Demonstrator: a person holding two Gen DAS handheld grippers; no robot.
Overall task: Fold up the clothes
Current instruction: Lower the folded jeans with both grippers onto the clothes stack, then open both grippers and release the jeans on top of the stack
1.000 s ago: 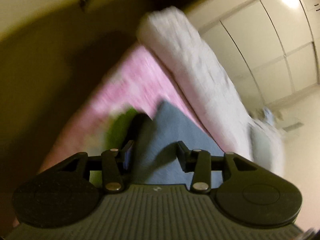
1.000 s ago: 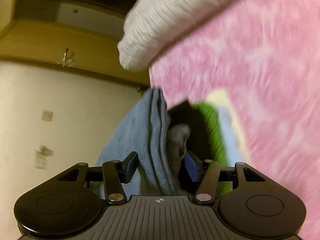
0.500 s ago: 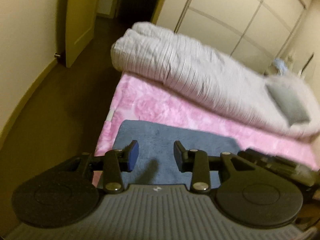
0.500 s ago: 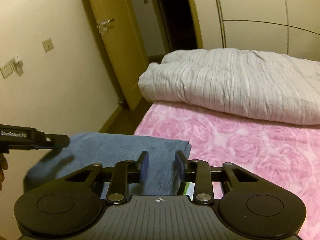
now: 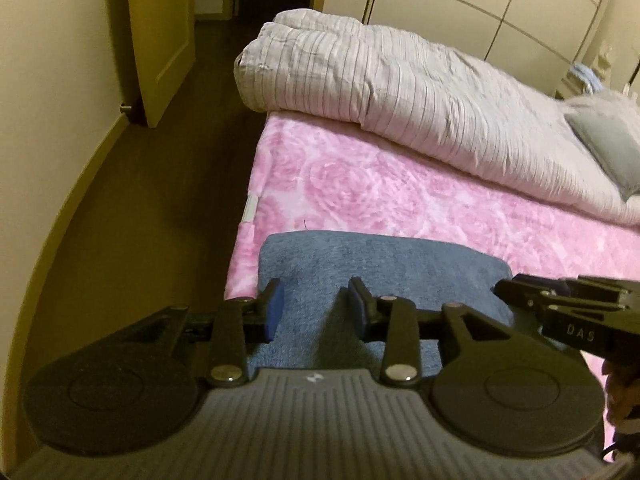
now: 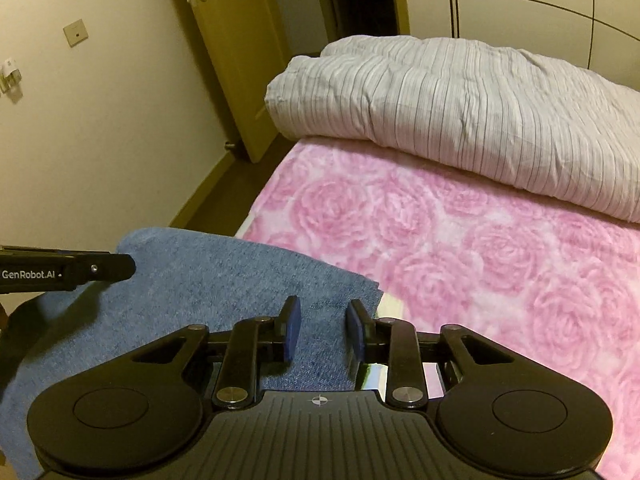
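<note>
Blue terry cloth (image 5: pixel 384 256), folded flat, is laid on the near corner of the pink rose-patterned bed (image 5: pixel 400 196). Above the cloth the left gripper (image 5: pixel 314 306) is held with its jaws parted and empty; just beside it the right gripper (image 6: pixel 322 330) is likewise held apart over the cloth's edge. "GenRobot.AI" is printed on the left gripper's side, "DAS" on the right's. Beyond the cloth, a striped grey duvet (image 6: pixel 460 116) is bundled along the bed.

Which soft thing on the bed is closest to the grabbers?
The blue towel, lying flat right under both grippers. The pink flowery blanket spreads beyond it, and the striped grey quilt is farthest.
</note>
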